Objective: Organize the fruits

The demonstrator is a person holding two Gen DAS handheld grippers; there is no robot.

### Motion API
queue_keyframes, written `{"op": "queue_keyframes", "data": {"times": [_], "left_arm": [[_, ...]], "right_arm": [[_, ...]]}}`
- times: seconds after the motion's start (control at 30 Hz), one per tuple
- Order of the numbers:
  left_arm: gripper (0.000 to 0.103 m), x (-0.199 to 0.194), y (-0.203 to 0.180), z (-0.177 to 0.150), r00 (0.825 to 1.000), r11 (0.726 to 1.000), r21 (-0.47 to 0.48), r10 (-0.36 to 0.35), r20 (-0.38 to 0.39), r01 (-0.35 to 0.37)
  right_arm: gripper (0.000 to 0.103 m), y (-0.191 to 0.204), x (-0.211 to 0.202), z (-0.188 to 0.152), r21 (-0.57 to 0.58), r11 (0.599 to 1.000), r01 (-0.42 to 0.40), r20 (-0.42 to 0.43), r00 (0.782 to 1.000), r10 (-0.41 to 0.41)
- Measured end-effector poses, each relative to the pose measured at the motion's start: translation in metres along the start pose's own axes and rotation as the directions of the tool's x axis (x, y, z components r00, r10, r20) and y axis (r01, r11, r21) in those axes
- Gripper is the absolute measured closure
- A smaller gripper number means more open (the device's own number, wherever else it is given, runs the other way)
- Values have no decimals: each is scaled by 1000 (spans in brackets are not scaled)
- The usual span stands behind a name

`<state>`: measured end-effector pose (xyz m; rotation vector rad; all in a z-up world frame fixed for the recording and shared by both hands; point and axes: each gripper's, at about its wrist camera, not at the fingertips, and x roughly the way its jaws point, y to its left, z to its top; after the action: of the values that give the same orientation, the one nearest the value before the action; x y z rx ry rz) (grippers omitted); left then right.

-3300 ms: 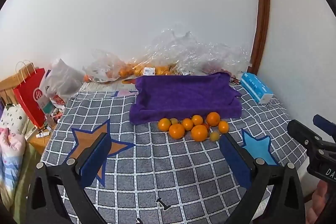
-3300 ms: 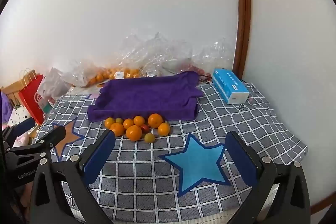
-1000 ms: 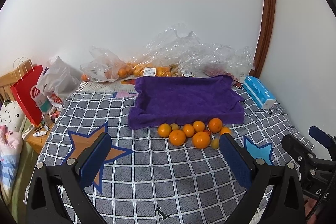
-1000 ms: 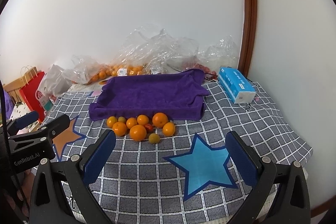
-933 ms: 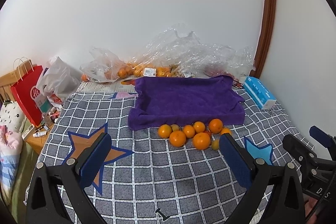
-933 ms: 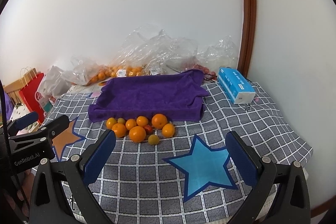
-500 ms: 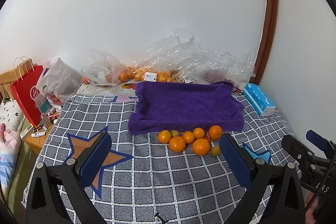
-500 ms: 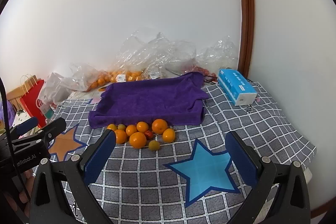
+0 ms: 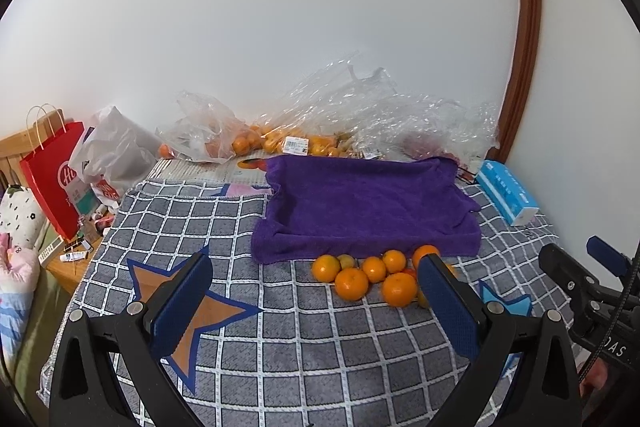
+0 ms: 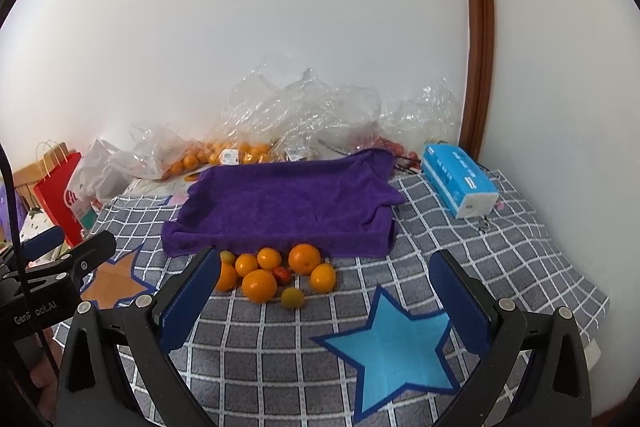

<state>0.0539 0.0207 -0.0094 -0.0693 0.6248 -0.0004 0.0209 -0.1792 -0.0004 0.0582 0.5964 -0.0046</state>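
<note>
Several oranges (image 9: 351, 283) (image 10: 259, 285) lie in a cluster on the checked cloth, just in front of a purple towel-lined tray (image 9: 366, 205) (image 10: 280, 203). A small red fruit (image 10: 282, 274) and a yellow-green one (image 10: 291, 297) sit among them. My left gripper (image 9: 316, 303) hangs open above the cloth, short of the fruit, its right finger covering the cluster's right end. My right gripper (image 10: 326, 301) is open too, nothing between its fingers, the fruit ahead and to the left. Each gripper shows at the edge of the other's view.
Clear plastic bags (image 9: 328, 115) (image 10: 304, 111) with more oranges lie along the wall behind the tray. A blue tissue box (image 9: 507, 191) (image 10: 460, 179) sits at the right. A red paper bag (image 9: 52, 171) and a white bag (image 9: 116, 155) stand at the left edge.
Both grippers have drifted slightly: the views have risen and tilted, so the fruit and tray sit a little lower and closer to the fingers. Nothing on the cloth has moved.
</note>
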Motion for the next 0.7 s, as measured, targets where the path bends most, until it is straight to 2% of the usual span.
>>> {"op": "queue_keyframes", "data": {"times": [0.17,0.33,0.5,0.7], "left_arm": [[1,25,10,-1,999,1000,-4,-8,-35,7],[3,46,21,-3,998,1000,-3,4,-64,-4],[3,74,36,-10,993,999,-29,13,-121,-16],[3,96,47,-18,988,999,-31,23,-153,-28]], "right_arm": [[0,-2,26,1,22,1000,21,-28,999,-21],[6,-9,60,-5,76,997,-9,-113,993,18],[11,-14,87,-15,107,994,-18,-151,988,34],[18,-14,112,-29,120,991,-54,-193,978,76]]}}
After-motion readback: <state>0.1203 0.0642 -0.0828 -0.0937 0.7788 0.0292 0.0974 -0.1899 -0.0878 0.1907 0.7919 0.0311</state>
